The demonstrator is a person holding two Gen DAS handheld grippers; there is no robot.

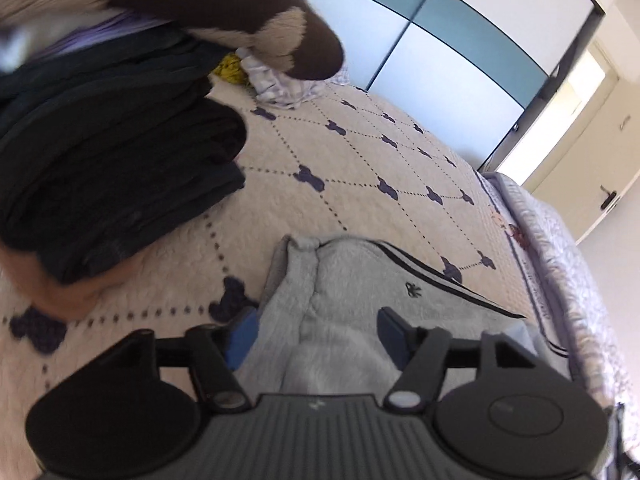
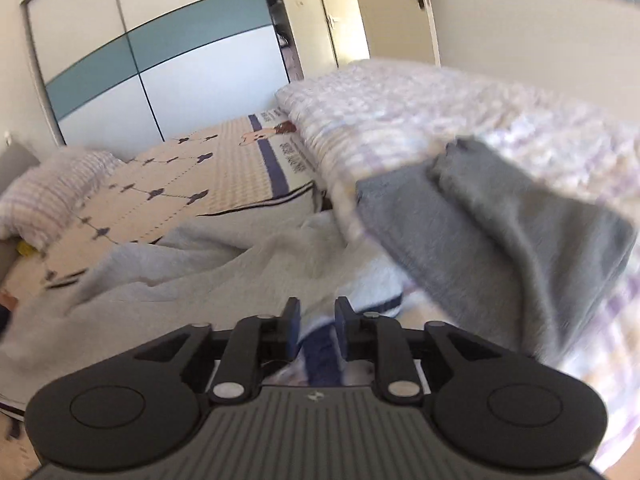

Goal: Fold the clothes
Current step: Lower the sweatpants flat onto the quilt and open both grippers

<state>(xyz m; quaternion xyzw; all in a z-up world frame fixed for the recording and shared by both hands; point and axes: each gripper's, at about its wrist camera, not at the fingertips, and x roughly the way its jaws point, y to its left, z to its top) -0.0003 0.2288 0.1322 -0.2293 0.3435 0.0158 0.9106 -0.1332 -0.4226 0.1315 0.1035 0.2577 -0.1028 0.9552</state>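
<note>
A light grey sweatshirt (image 1: 344, 300) with dark striped trim and a small dark logo lies on the cream patterned bedspread (image 1: 360, 168). My left gripper (image 1: 316, 332) is open, its blue pads on either side of the sweatshirt's bunched fabric. In the right wrist view the same sweatshirt (image 2: 192, 272) spreads across the bed. My right gripper (image 2: 317, 322) is nearly closed, jaws pinching the sweatshirt's navy-striped hem (image 2: 320, 348).
A stack of dark folded clothes (image 1: 104, 176) sits at the left. A brown-and-beige fuzzy sleeve (image 1: 248, 20) hangs above. A darker grey garment (image 2: 500, 232) lies on the checked duvet (image 2: 400, 120). A wardrobe (image 2: 160, 52) and a door stand beyond the bed.
</note>
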